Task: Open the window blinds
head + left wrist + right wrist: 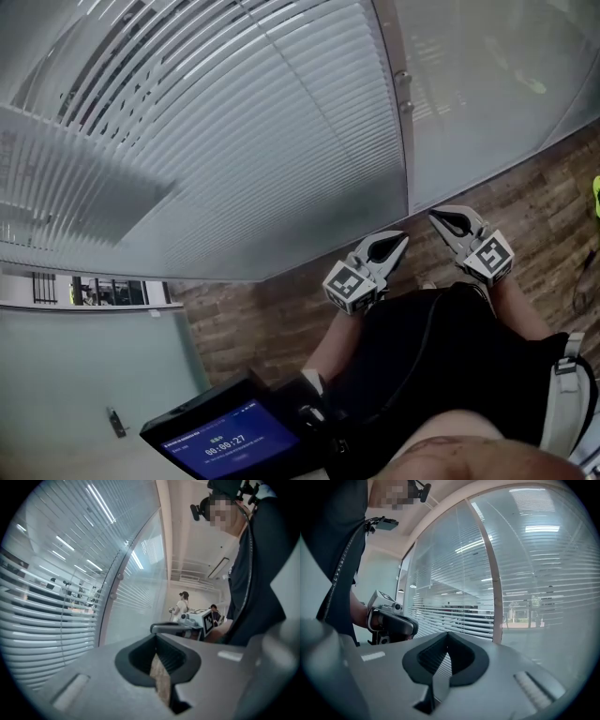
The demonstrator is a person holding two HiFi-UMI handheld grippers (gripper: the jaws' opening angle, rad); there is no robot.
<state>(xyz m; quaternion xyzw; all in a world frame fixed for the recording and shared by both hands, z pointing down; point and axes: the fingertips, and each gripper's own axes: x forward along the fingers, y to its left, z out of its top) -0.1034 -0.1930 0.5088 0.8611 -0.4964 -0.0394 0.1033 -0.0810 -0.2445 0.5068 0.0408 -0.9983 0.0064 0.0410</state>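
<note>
Left claw (401, 240) and right claw (437, 218), both closed and empty, hover near the window blinds (234, 141).

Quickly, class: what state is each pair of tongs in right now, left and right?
Left tongs: closed, holding nothing.
Right tongs: closed, holding nothing.

Wood-plank floor (246, 319), blue timer screen (231, 446), standing person (180, 606) in background

Blinds (234, 141) pale grey, horizontal slats; floor (272, 319) brown wood-plank pattern; screen (230, 442) blue
</note>
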